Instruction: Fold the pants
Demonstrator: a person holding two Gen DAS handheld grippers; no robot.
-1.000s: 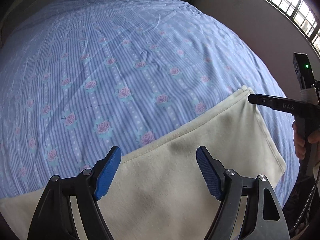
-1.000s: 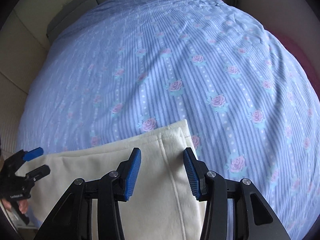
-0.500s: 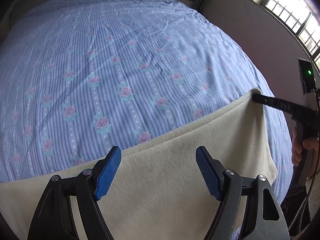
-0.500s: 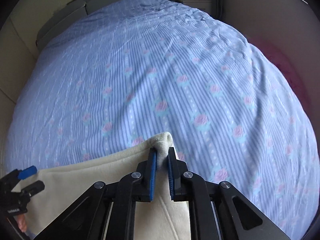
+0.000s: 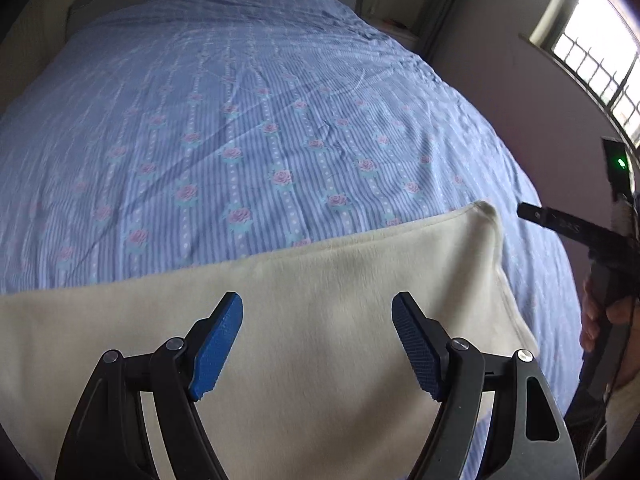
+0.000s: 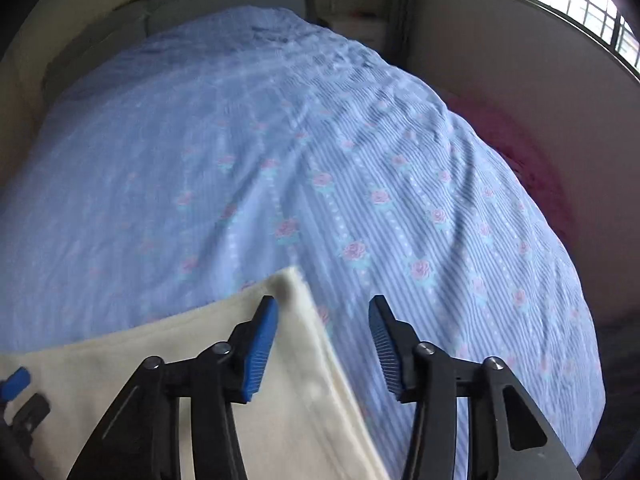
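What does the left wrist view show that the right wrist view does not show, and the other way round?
Only the left wrist view shows the person's hand on the right gripper's handle, and the green light on its body. Only the right wrist view shows the pink cover beside the bed, and the right gripper's jaws from behind: they have just been opening, with nothing between them. Both views show the cream pants lying flat on the blue flowered sheet, the window, and the left gripper, open.
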